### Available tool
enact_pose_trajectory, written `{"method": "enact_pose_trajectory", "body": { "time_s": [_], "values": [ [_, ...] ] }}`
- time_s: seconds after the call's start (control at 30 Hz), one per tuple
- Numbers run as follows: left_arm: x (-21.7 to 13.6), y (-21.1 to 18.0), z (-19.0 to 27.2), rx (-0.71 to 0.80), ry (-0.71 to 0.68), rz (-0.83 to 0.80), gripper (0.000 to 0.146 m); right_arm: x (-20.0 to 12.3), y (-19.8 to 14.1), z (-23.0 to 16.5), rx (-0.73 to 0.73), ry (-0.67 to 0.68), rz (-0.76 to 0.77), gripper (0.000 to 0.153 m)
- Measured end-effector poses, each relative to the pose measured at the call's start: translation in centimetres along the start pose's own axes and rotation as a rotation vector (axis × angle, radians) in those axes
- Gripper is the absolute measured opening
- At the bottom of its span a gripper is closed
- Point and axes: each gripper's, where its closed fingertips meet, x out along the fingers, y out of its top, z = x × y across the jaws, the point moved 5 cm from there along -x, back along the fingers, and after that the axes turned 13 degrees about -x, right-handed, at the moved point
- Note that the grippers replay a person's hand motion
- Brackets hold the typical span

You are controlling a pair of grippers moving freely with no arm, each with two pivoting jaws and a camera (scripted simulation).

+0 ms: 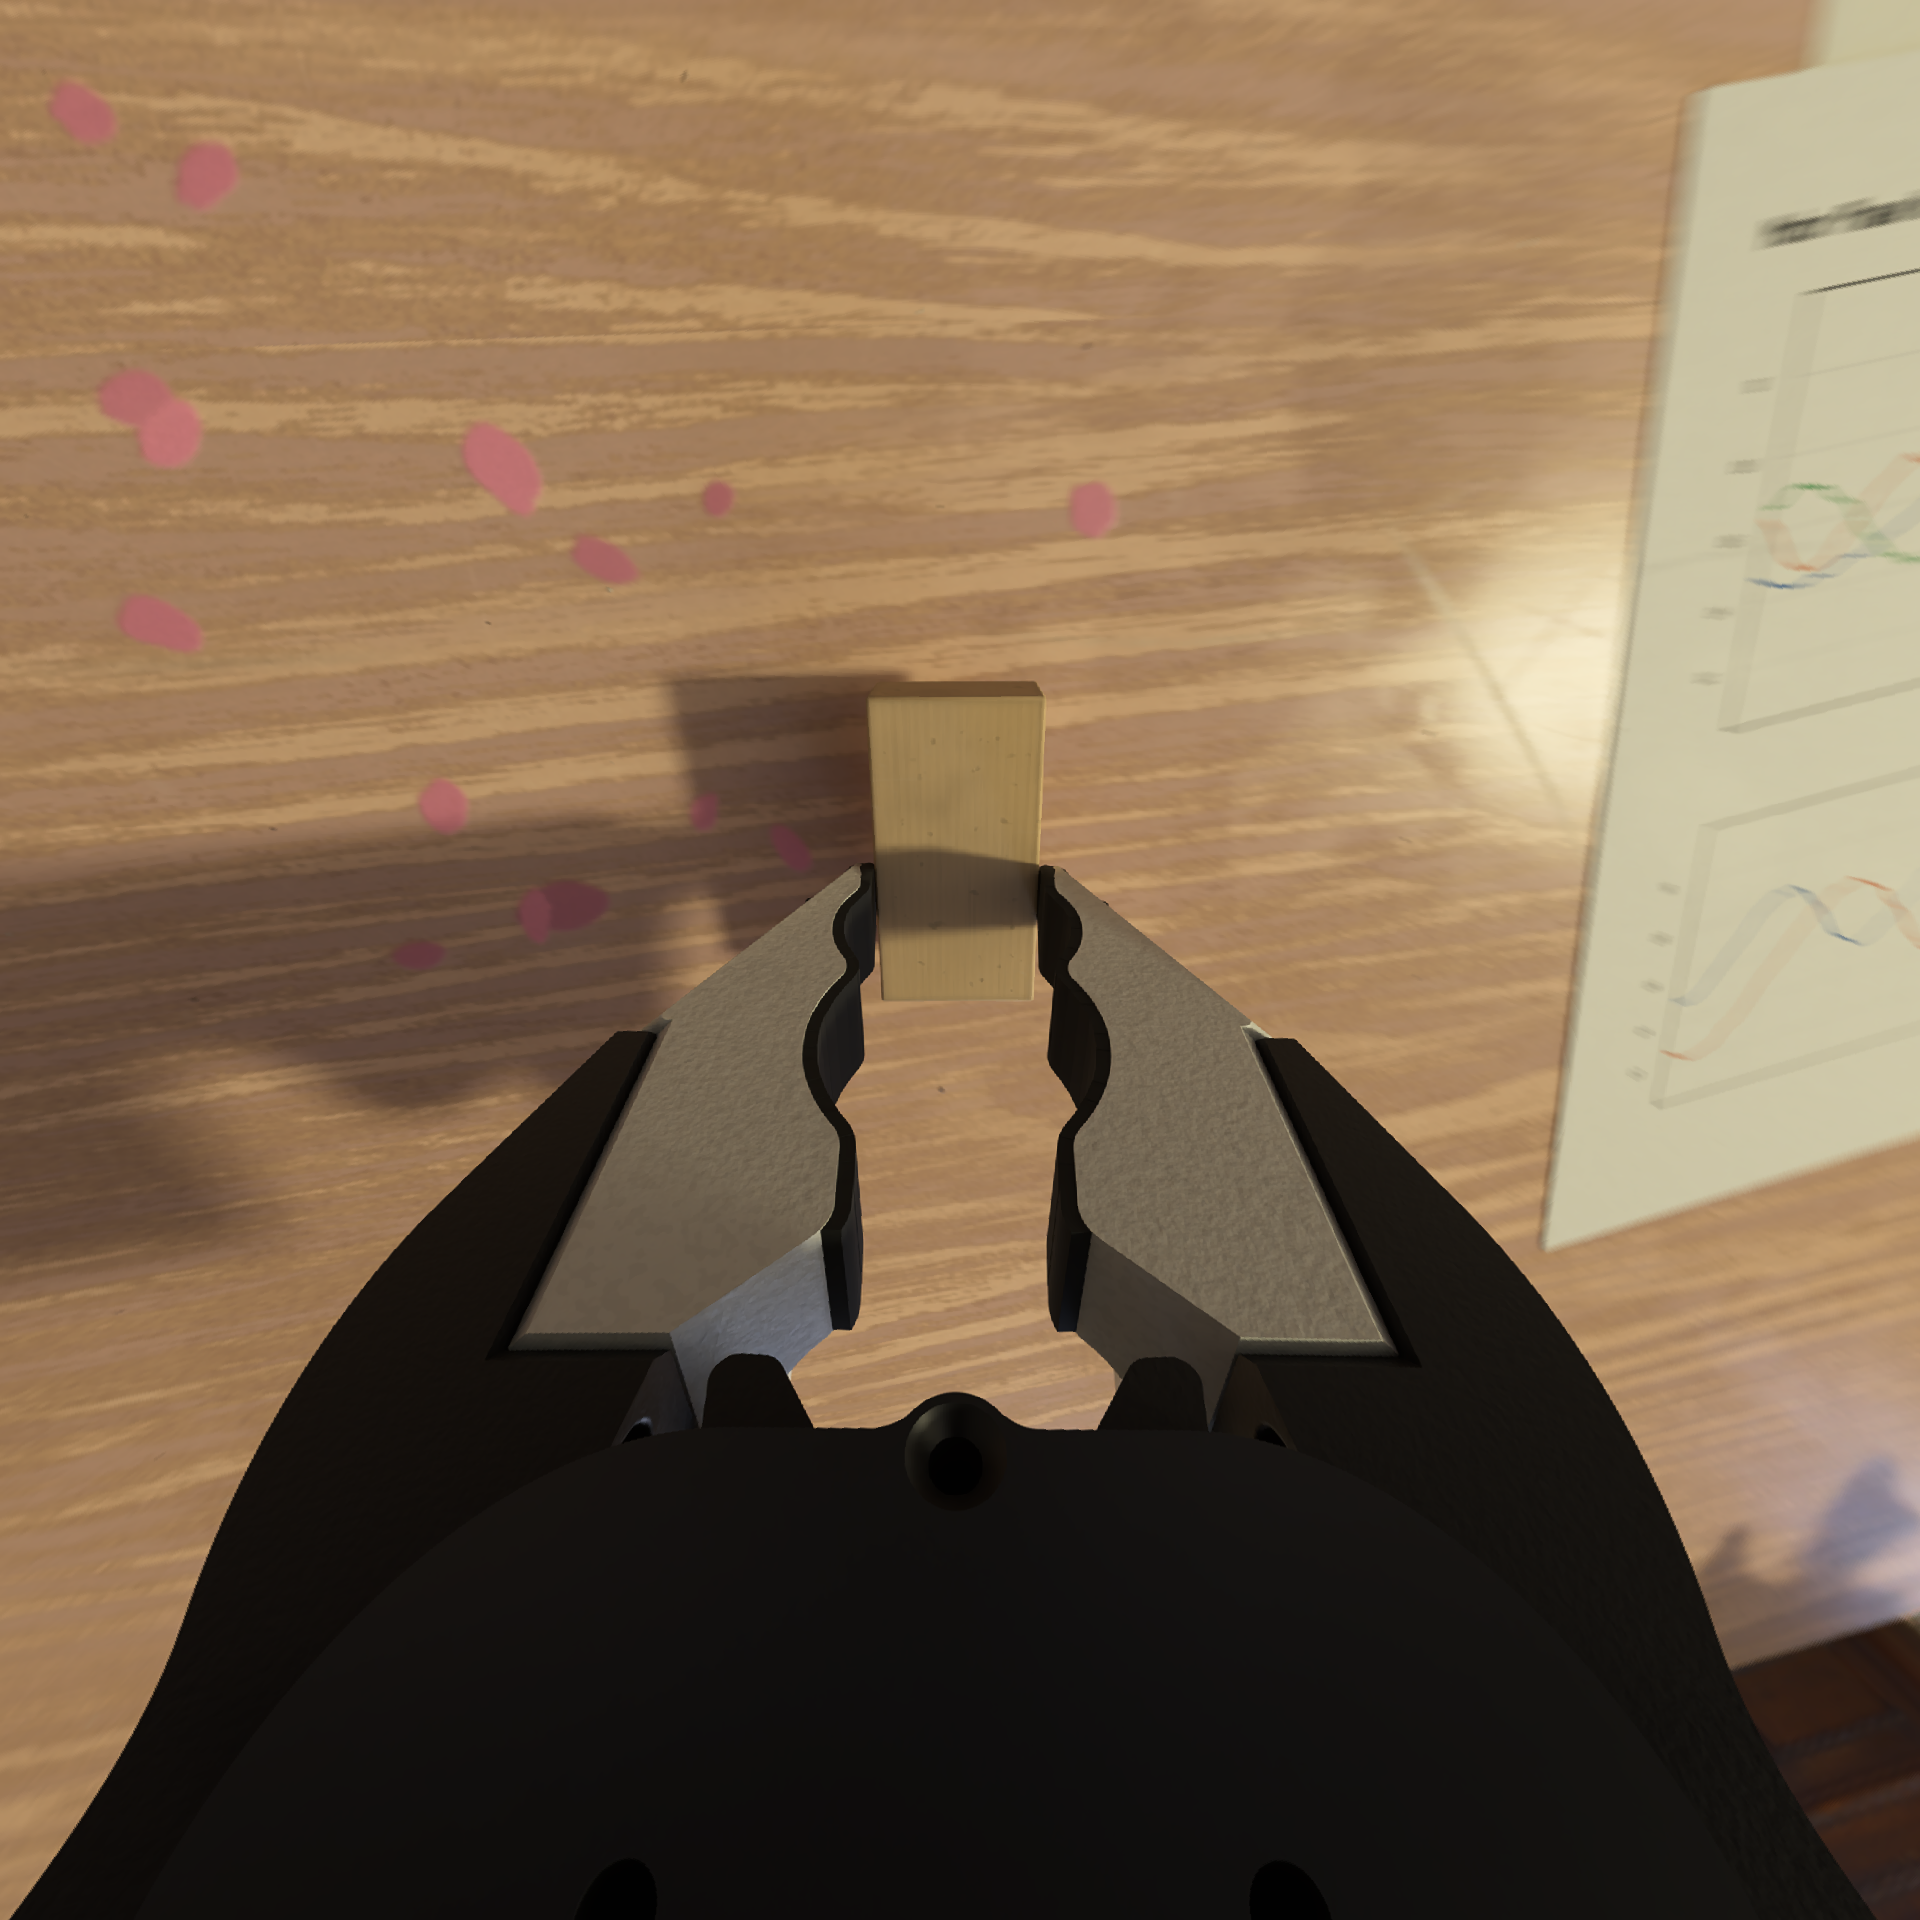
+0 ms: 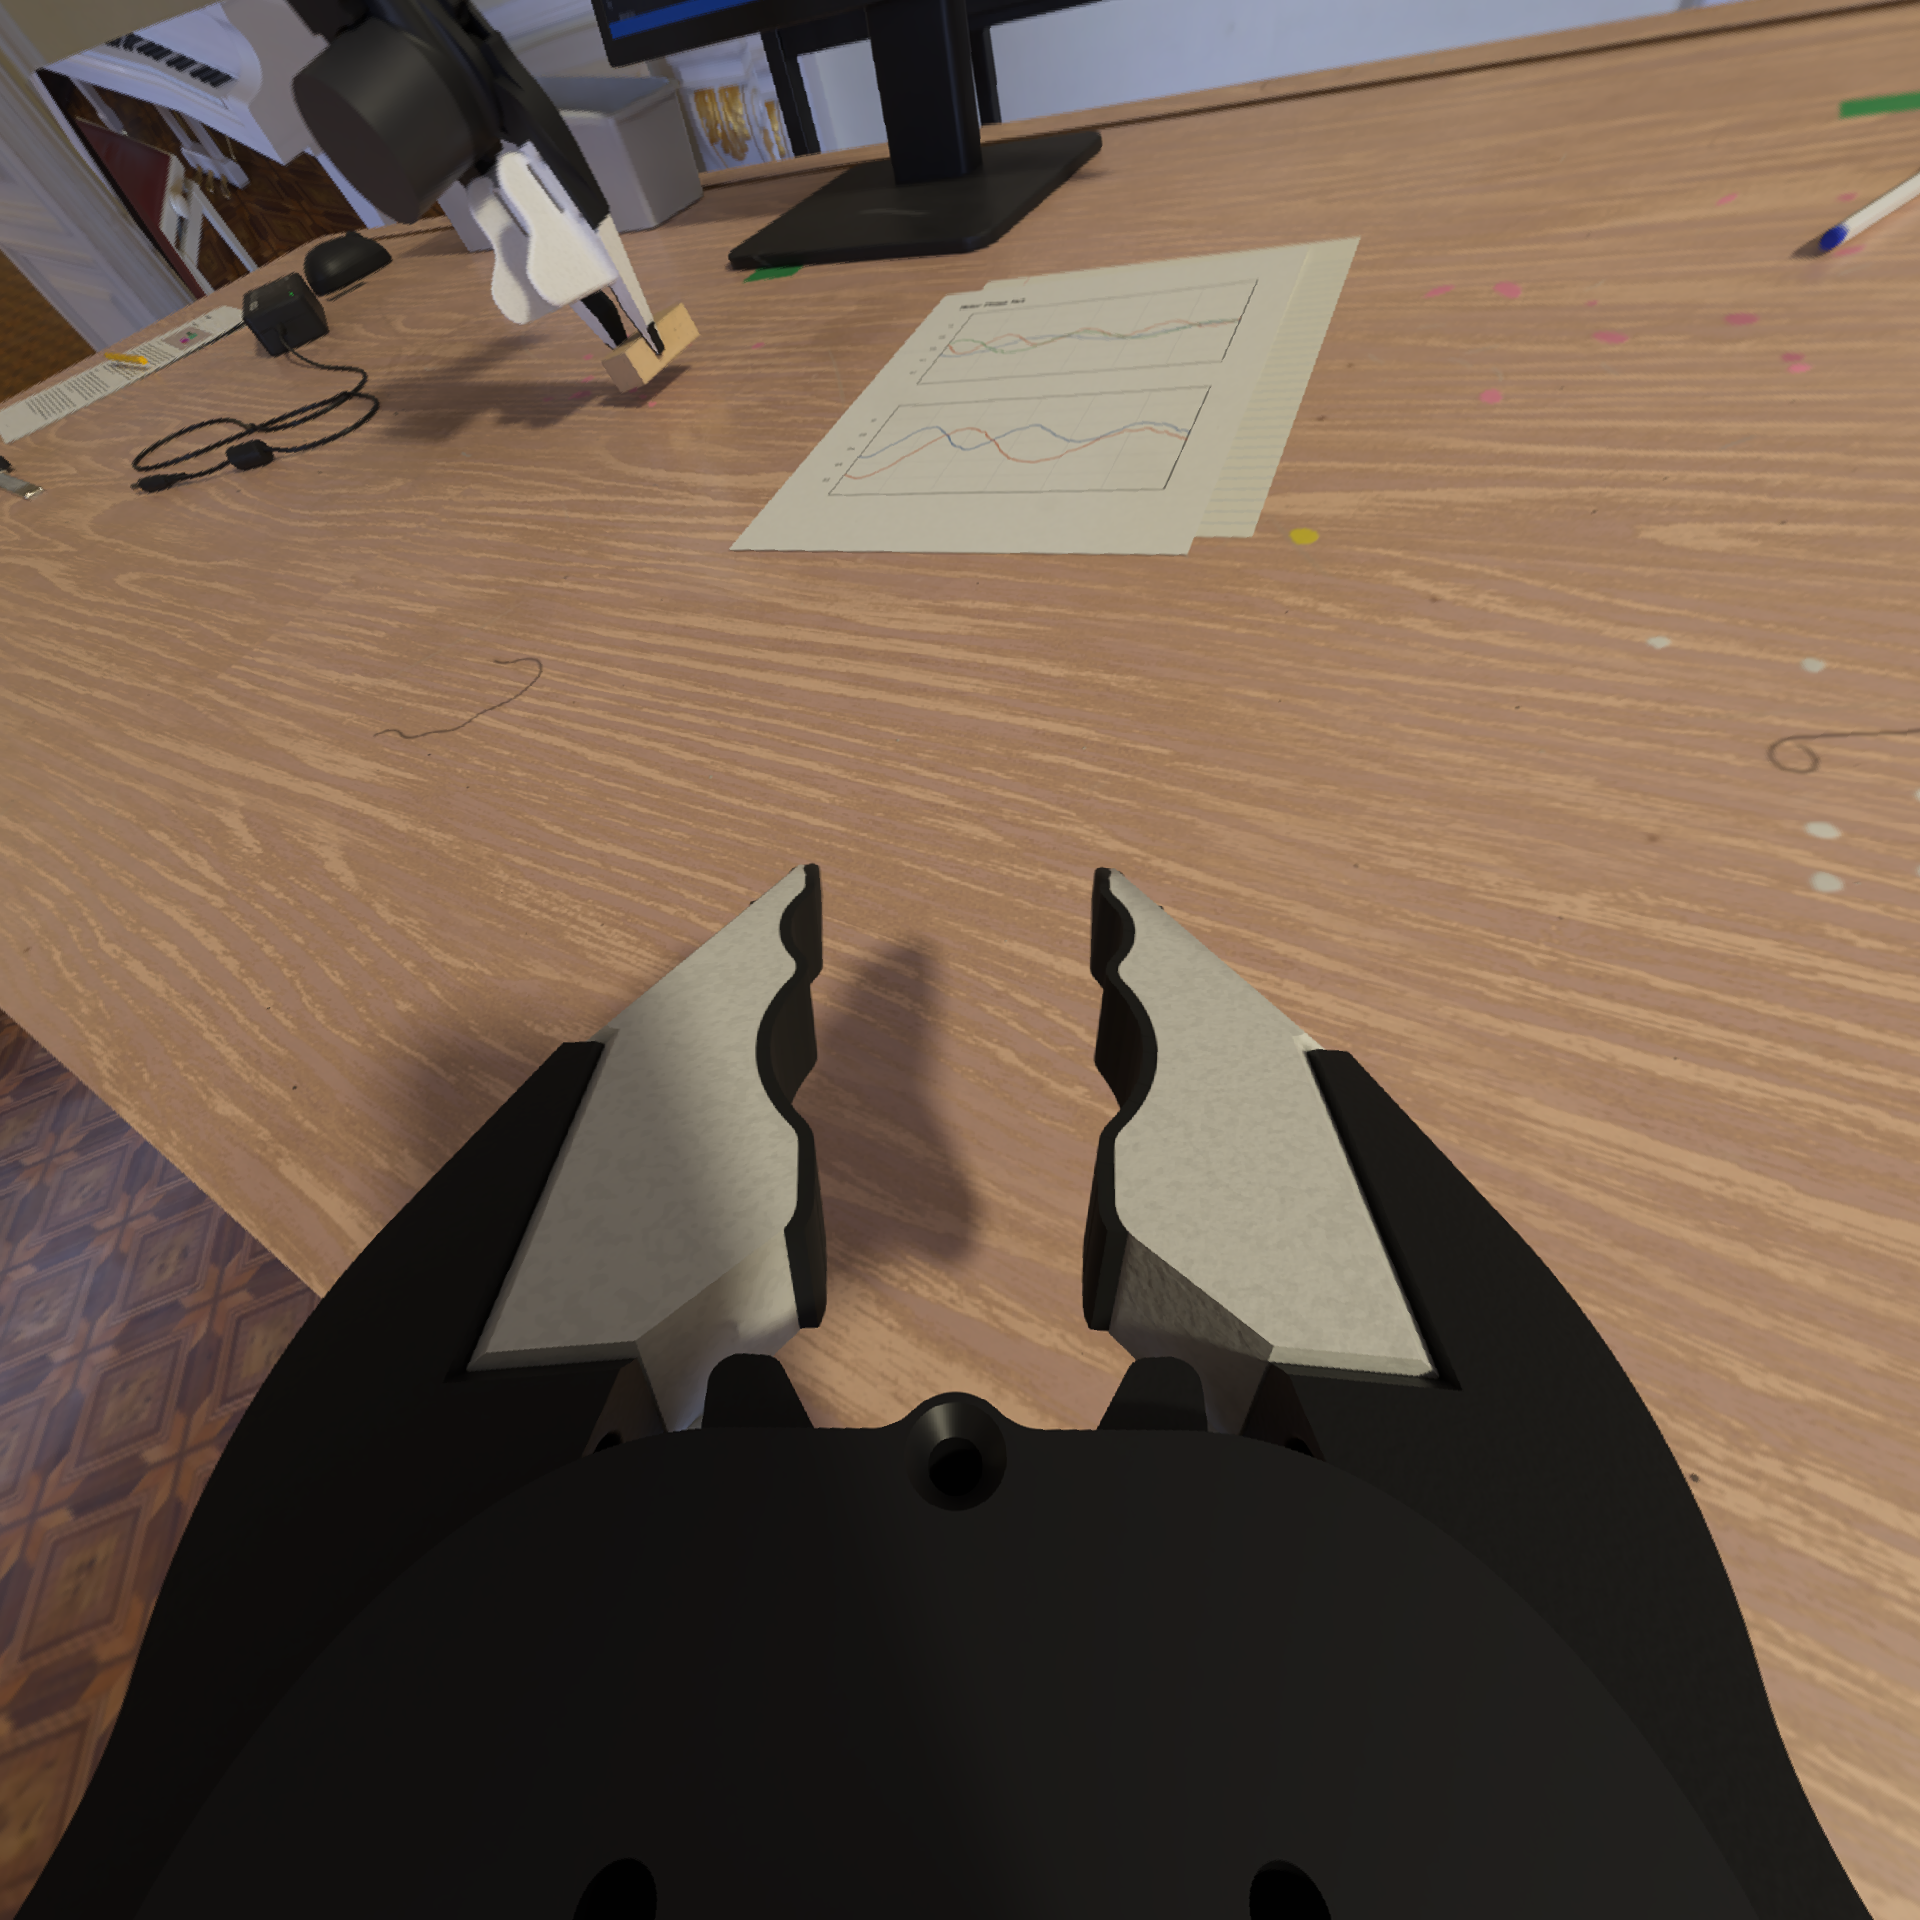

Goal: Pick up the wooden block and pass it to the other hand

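Your left gripper (image 1: 956, 878) fills the lower left wrist view, its fingertips pressed against both sides of the wooden block (image 1: 956, 821), which juts forward beyond them above the desk (image 1: 935, 312). Pink spots (image 1: 502, 468) dot the wood to the left; a printed chart sheet (image 1: 1766, 675) lies to the right.

Your right gripper (image 2: 956, 883) hangs wide apart and empty over the desk (image 2: 1039, 707) in its own view. Far off at upper left, the left gripper (image 2: 636, 338) grips the block (image 2: 655, 348) just above the surface, left of the chart sheet (image 2: 1039, 416).
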Motion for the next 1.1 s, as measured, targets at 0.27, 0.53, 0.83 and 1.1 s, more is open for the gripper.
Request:
{"method": "enact_pose_trajectory", "body": {
  "time_s": [0.27,0.53,0.83,1.1],
  "values": [
    [-9.6,-7.5,1.9,0.001,-0.719,0.205,0.031,-0.6,1.2,-0.6,-0.074,-0.015,0.084,0.072],
    [-13.8,-26.3,7.5,0.048,-1.313,0.080,0.031,0.2,3.4,-6.7,-0.215,0.212,0.229,0.092],
    [-8.1,-40.1,15.0,0.019,-1.461,-0.347,0.031,1.3,4.8,-15.6,-0.355,0.413,0.338,0.105],
    [-7.1,-43.7,16.7,0.040,-1.486,-0.538,0.031,1.3,4.1,-15.0,-0.418,0.395,0.315,0.106]
  ]
}}
